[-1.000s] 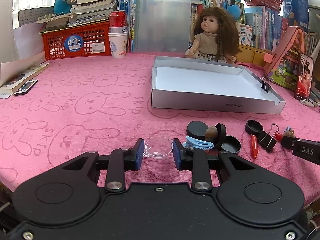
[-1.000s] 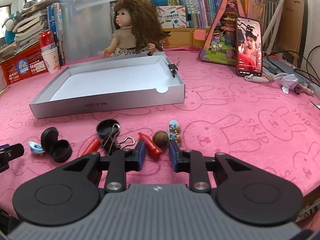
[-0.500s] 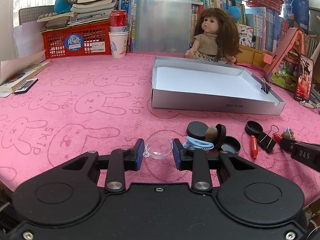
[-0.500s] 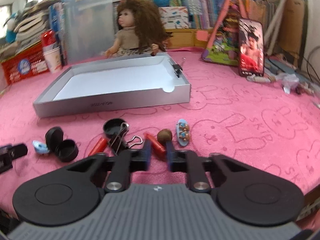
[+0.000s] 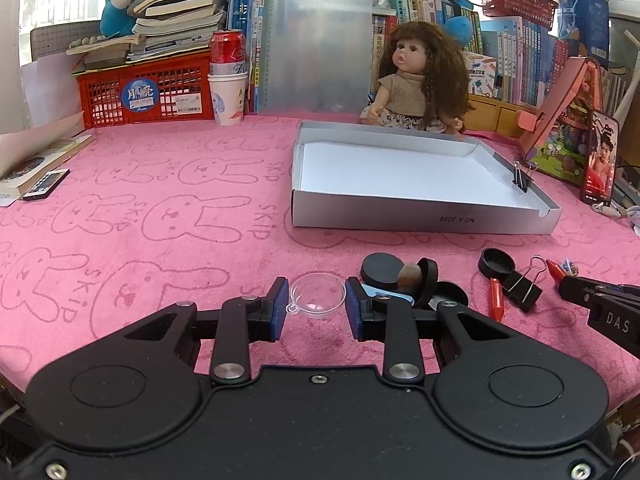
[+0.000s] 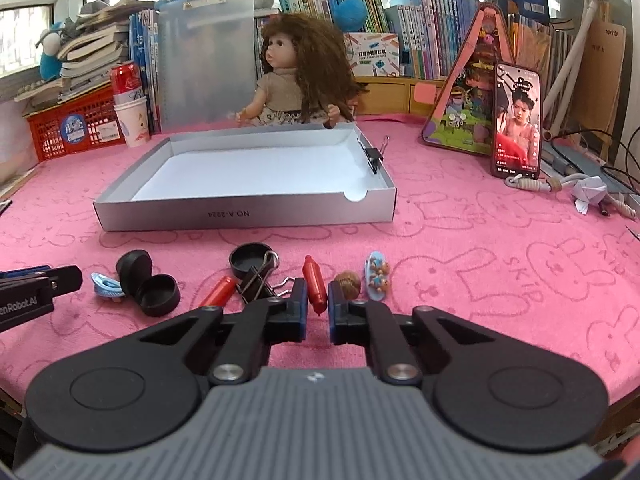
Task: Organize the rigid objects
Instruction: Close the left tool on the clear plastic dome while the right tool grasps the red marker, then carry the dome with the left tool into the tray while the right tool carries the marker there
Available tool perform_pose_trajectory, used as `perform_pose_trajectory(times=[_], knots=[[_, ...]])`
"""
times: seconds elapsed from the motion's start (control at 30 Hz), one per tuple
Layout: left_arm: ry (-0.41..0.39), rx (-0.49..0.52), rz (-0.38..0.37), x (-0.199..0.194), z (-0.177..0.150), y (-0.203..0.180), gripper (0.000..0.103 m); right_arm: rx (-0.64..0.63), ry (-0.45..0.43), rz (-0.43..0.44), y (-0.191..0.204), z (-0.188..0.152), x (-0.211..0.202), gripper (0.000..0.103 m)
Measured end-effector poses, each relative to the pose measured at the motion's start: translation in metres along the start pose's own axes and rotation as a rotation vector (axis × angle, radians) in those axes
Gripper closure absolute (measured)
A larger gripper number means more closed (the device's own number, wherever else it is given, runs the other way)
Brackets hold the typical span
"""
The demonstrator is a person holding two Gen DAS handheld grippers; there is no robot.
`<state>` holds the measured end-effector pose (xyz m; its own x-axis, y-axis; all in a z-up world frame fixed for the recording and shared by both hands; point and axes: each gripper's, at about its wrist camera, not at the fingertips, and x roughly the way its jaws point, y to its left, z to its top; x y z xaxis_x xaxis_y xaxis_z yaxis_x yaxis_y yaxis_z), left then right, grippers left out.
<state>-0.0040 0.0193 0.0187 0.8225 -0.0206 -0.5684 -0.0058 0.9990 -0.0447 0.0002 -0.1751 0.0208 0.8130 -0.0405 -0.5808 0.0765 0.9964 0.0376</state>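
My left gripper (image 5: 316,300) is shut on a clear plastic dome (image 5: 318,295), low on the pink cloth. My right gripper (image 6: 318,300) is shut on a red capsule-shaped piece (image 6: 314,287). Beside it lie a walnut (image 6: 347,283), a blue hair clip with bears (image 6: 377,274), a second red piece (image 6: 218,291), a binder clip (image 6: 260,282), a black lid (image 6: 250,260), an open black case (image 6: 148,286) and a blue clip (image 6: 105,284). The silver tray (image 6: 248,214) stands behind them, holding only a binder clip (image 6: 374,157) on its right wall.
A doll (image 6: 296,76) sits behind the tray. A phone (image 6: 516,120) on a stand is at the right, with cords (image 6: 560,186) near it. A red basket (image 5: 148,92), a cup and can (image 5: 228,92) and books stand at the back left.
The right gripper has closed from a wide gap onto the red capsule piece and shifted slightly. The left gripper has stayed still with the clear dome.
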Motion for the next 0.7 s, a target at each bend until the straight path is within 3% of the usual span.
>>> perform_pose_trajectory(times=[0.7], knots=[[-0.035, 0.009, -0.096, 0.008, 0.045, -0.013, 0.074, 0.056, -0.046, 0.040, -0.025, 0.026, 0.000, 0.090]])
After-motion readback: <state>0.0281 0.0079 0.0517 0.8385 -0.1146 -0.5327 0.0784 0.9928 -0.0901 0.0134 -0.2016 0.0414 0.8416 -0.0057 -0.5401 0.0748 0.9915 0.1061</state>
